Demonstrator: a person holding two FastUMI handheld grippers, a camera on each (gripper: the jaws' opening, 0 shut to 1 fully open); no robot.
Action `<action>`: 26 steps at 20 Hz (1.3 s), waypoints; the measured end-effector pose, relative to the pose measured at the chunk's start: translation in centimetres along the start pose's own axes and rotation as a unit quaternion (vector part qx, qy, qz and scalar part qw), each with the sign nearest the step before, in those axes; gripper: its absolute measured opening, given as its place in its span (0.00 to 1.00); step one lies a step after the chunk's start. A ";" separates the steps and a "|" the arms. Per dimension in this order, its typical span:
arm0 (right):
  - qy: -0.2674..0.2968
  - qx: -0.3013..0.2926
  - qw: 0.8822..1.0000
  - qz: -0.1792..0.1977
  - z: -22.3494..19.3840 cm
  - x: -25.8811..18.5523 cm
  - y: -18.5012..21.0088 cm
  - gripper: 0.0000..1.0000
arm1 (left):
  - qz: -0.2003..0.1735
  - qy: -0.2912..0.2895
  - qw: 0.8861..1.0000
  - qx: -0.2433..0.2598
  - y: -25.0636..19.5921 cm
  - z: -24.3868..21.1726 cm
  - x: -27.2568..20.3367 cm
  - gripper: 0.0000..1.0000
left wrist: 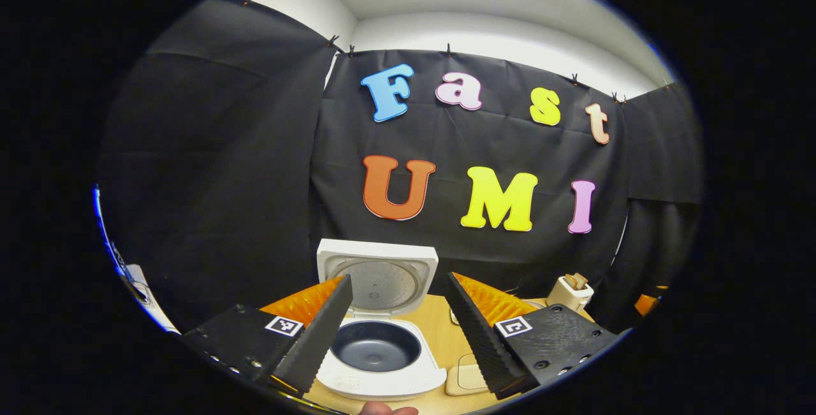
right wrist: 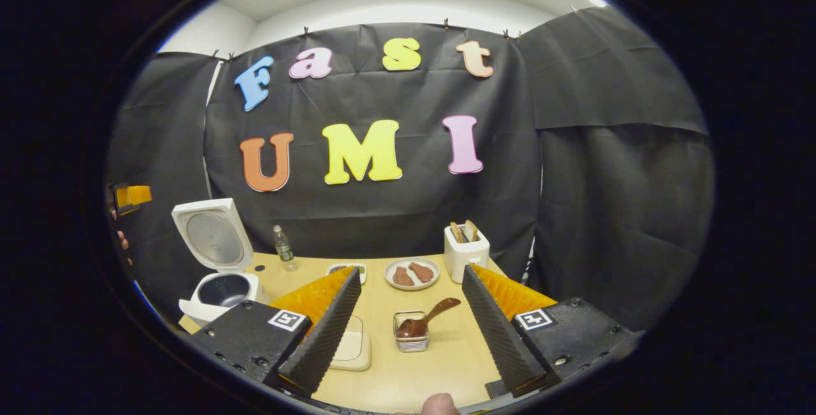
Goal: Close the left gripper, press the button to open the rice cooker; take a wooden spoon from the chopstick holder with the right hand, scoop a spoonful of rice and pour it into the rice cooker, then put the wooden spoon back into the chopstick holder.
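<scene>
Both grippers' fingers spread wide — rice cooker (left wrist: 381, 338) lid up, wooden spoon (right wrist: 426, 320) untouched.

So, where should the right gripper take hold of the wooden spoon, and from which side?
Grip the wooden spoon on its bare handle, which leans up to the right out of the chopstick holder. Probably come from above, fingers across the handle.

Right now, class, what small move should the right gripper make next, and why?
Probably reach the open right gripper forward to the wooden spoon in its holder: the rice cooker lid already stands open, and the spoon is untouched.
</scene>
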State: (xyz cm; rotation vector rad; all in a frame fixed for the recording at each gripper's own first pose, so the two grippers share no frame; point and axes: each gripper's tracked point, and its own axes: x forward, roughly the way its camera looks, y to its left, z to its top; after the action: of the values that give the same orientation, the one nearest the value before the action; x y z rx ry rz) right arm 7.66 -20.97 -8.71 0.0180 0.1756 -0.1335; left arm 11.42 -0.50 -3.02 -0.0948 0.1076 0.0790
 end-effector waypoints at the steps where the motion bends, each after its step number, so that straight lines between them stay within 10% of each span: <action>1: 0.007 0.005 1.000 0.001 -0.6 0.4 -0.3 1.00 | 0.003 0.003 1.000 0.001 -0.1 -0.7 -0.5 0.94; 19: 0.142 0.072 0.987 0.022 -17.4 17.9 -4.9 0.96 | 0.044 0.062 0.997 0.024 -3.6 -5.1 -2.0 0.94; 26: 0.172 0.085 0.981 0.041 -19.5 22.2 -3.8 0.66 | 0.074 0.078 0.994 0.027 -1.9 -5.5 -2.0 0.94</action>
State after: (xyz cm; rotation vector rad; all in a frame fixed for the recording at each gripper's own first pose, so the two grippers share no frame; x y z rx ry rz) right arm 25.40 -27.06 -31.83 0.2196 0.5074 -0.0622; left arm 9.08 -3.12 -8.04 -0.0376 0.2725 0.2173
